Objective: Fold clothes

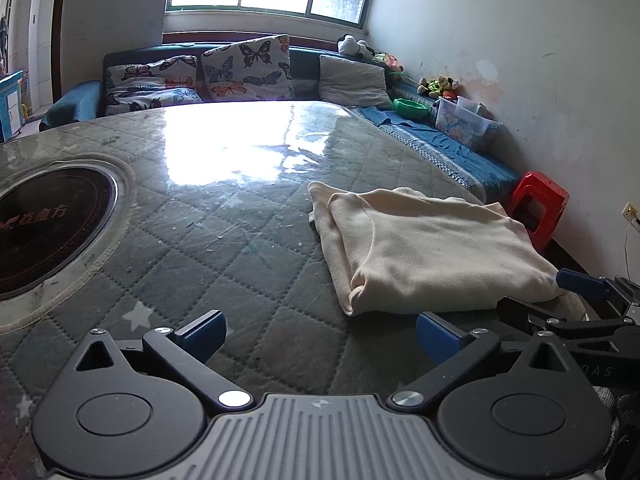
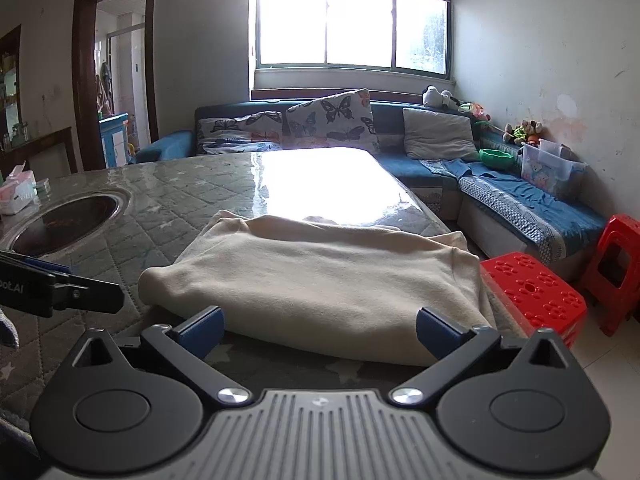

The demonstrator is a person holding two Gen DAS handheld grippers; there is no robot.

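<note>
A cream garment (image 1: 424, 248) lies folded into a thick rectangle on the quilted grey table (image 1: 224, 248), near its right edge. My left gripper (image 1: 320, 338) is open and empty, just left of the garment's near corner. In the right wrist view the same garment (image 2: 320, 276) lies straight ahead. My right gripper (image 2: 320, 330) is open and empty, its fingers wide at the garment's near edge. The right gripper also shows at the right edge of the left wrist view (image 1: 576, 300). The left gripper's body shows at the left of the right wrist view (image 2: 56, 288).
A round dark cooktop (image 1: 44, 232) is set into the table at the left. A tissue box (image 2: 16, 196) stands at the far left. Red plastic stools (image 2: 532, 288) stand by the table's right edge. A blue corner sofa (image 2: 500, 196) with cushions lies behind.
</note>
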